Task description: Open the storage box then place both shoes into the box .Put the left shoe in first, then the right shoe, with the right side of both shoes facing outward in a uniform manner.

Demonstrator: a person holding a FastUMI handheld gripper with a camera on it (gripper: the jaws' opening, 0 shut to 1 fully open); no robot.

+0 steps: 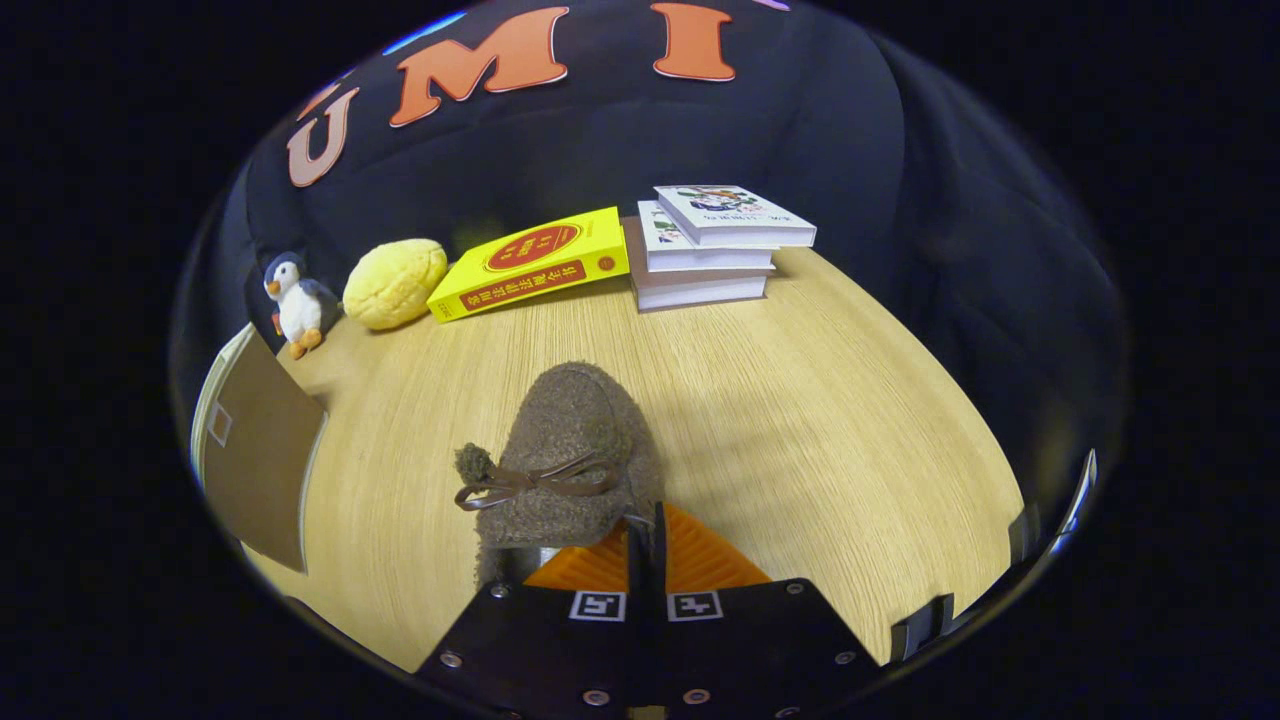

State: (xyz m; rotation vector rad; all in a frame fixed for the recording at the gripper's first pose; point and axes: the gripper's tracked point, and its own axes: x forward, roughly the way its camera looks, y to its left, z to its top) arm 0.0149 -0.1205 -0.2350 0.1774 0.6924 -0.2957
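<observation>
The jaws were pinched closed on the collar of the fuzzy brown shoe (565,450), which hung just ahead over the near tabletop (800,400), looking soft, light and floppy, best gripped at that firmer rim.

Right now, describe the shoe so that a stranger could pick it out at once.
Start at the wooden table with the stack of books at its far edge. Come toward the tongs: the shoe lies just ahead of them, its near edge pinched between the closed fingers. It is the only brown, fuzzy thing there, with a thin bow across its top.
</observation>
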